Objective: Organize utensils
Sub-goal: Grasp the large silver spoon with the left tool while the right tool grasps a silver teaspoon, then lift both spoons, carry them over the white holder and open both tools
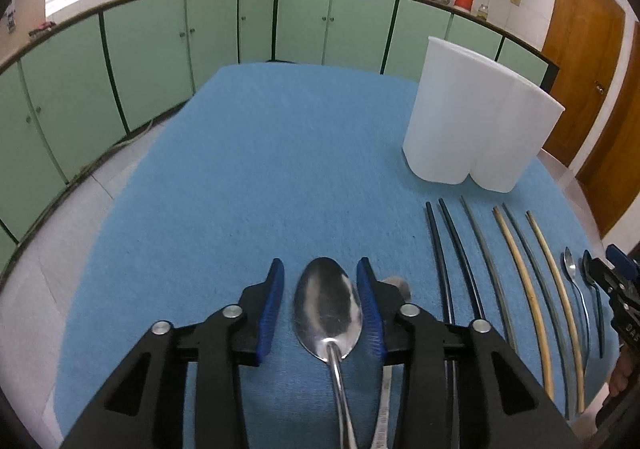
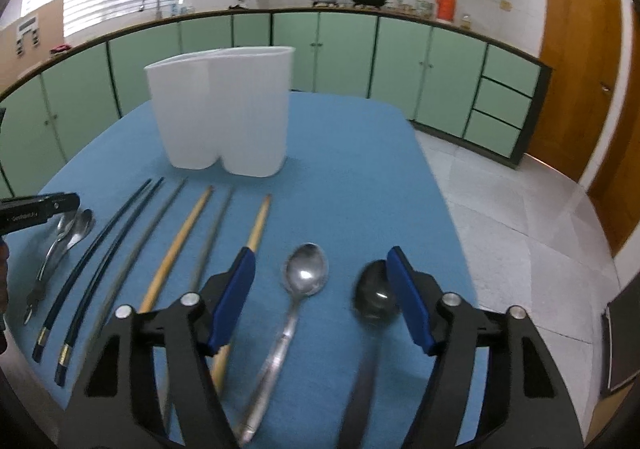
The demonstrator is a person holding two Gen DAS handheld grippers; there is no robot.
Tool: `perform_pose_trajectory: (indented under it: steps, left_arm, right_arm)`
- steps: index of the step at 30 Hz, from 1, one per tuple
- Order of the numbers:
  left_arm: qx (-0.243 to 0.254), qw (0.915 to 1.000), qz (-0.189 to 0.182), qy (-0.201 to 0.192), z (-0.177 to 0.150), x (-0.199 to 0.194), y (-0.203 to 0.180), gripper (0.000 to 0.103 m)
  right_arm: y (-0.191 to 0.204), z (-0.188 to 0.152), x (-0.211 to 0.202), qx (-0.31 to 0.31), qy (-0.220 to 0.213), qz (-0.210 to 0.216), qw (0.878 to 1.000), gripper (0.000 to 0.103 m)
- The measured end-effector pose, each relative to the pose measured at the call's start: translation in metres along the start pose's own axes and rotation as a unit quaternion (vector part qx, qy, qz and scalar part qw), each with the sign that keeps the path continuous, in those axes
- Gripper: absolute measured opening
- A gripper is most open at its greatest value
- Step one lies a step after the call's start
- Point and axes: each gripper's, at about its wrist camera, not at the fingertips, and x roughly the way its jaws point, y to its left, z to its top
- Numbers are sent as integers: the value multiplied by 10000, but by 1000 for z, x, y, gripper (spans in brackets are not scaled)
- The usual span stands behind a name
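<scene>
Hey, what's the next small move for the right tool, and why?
Probably shift the right tool sideways to centre on one spoon. Its open jaws straddle both the silver spoon and the black spoon, so closing now might catch both.

The large spoon's handle (image 1: pixel 340 401) runs off the bottom edge — the dark spoon (image 2: pixel 374 293) is motion-blurred.

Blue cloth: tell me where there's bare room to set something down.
Free: the wide stretch of blue cloth left of the white holder and beyond the left gripper; also the strip right of the holder toward the table edge. Crowded: the near row of chopsticks and spoons in front of the holder.
</scene>
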Motion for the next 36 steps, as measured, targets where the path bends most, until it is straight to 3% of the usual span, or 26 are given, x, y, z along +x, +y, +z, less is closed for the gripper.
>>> perform_pose_trajectory:
  steps: [10, 15, 20, 22, 28, 36]
  left_arm:
    - [107, 9999, 93, 60, -3, 7, 0, 52]
    - [108, 9998, 76, 133, -5, 12, 0, 53]
    - [68, 9999, -19, 115, -4, 12, -1, 49]
    - [47, 9998, -119, 127, -3, 12, 0, 35]
    - [44, 9996, -255, 61, -3, 10, 0, 35]
    - [105, 9971, -283, -701, -3, -32, -6, 35]
  right_arm:
    - [2, 2, 28, 64, 503, 166, 9986, 47]
    - [5, 1, 35, 15, 644, 222, 9977, 28]
    - [9, -1, 32, -105, 577, 146, 9982, 28]
    - [10, -2, 32, -128, 553, 136, 9983, 28]
    - [9, -1, 26, -130, 452, 148, 9988, 28]
    - [2, 8, -5, -23, -23, 174, 9998, 28]
